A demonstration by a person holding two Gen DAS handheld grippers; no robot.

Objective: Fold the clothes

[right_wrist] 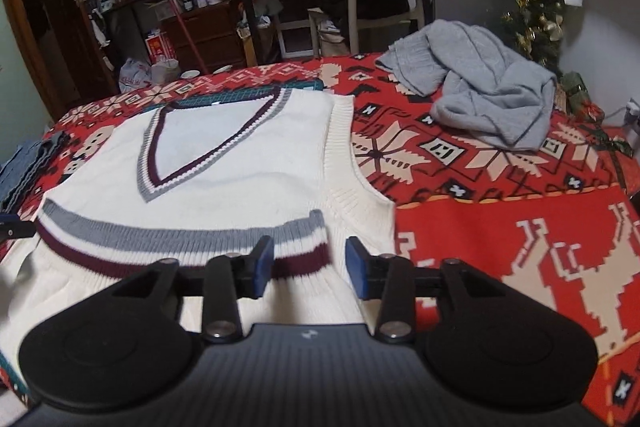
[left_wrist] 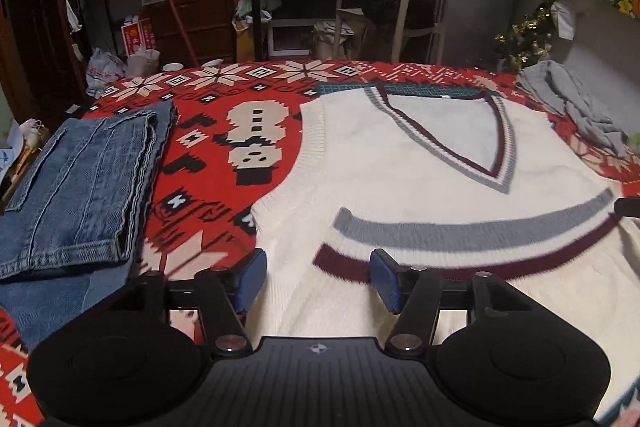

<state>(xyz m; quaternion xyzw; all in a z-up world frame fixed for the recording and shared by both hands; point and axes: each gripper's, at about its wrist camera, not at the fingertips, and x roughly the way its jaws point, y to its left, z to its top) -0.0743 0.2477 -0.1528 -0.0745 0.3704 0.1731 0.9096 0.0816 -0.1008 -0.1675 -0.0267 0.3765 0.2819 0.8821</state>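
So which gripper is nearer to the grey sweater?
Right. The right gripper is at the vest's corner on the side where the grey sweater lies. The left gripper is at the opposite corner, beside the jeans.

a tabletop covered by a red patterned cloth (left_wrist: pixel 256 99) fills the middle of both views. a white knit vest (left_wrist: pixel 400 179) lies flat at centre, its lower part folded up over the body. folded blue jeans (left_wrist: pixel 80 187) lie at the left of the left wrist view. a crumpled grey sweater (right_wrist: pixel 488 95) sits upper right in the right wrist view. a green mat (left_wrist: pixel 420 90) peeks out above the vest's collar.
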